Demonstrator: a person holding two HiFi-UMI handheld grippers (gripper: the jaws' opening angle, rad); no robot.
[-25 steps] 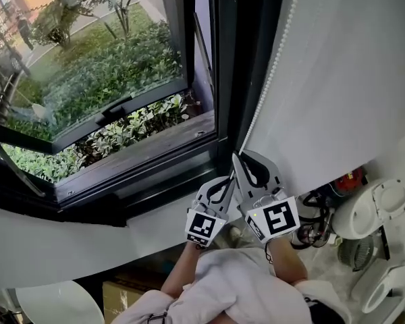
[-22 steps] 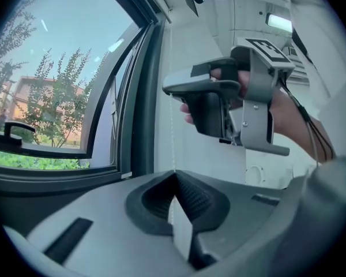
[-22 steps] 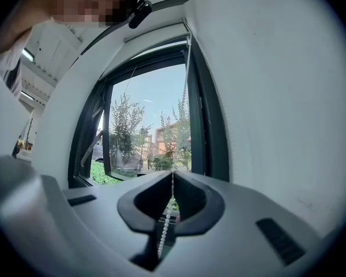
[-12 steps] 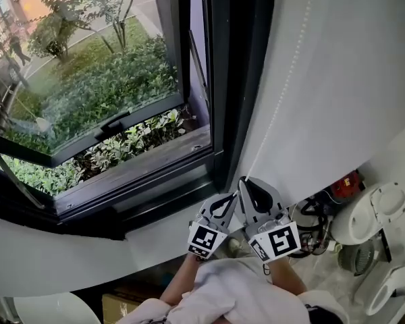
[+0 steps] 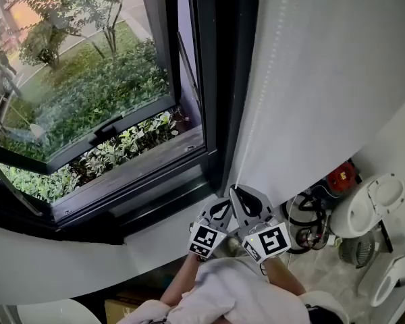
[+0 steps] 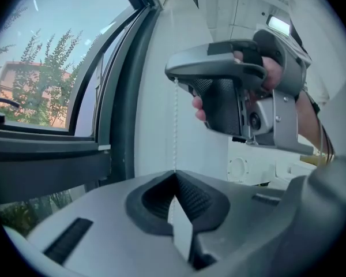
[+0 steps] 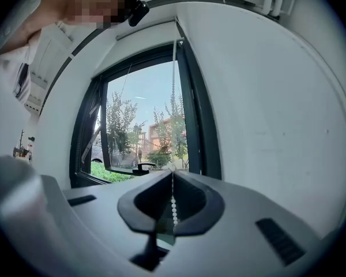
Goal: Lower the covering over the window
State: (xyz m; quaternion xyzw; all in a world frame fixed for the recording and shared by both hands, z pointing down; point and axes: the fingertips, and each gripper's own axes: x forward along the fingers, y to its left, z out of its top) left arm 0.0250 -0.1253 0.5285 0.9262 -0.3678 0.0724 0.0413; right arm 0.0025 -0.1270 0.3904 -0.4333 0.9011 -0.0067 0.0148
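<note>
The bead cord point(image 5: 258, 120) hangs along the left edge of the blind point(image 5: 331, 79), beside the dark window frame point(image 5: 219, 79), and runs down into both grippers. The blind hangs to the right of the open sash point(image 5: 88, 93). White appliances point(image 5: 374, 204), possibly kettles, stand on the floor point(image 5: 324, 275). The right gripper point(image 5: 235, 190) has its fingers pressed together on the cord, with beads showing between them. The left gripper point(image 5: 227, 202) pinches the same cord just below.

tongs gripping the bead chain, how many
2. The left tongs grip low on the bead chain, and the right tongs grip just above them. Both are shut on it.
</note>
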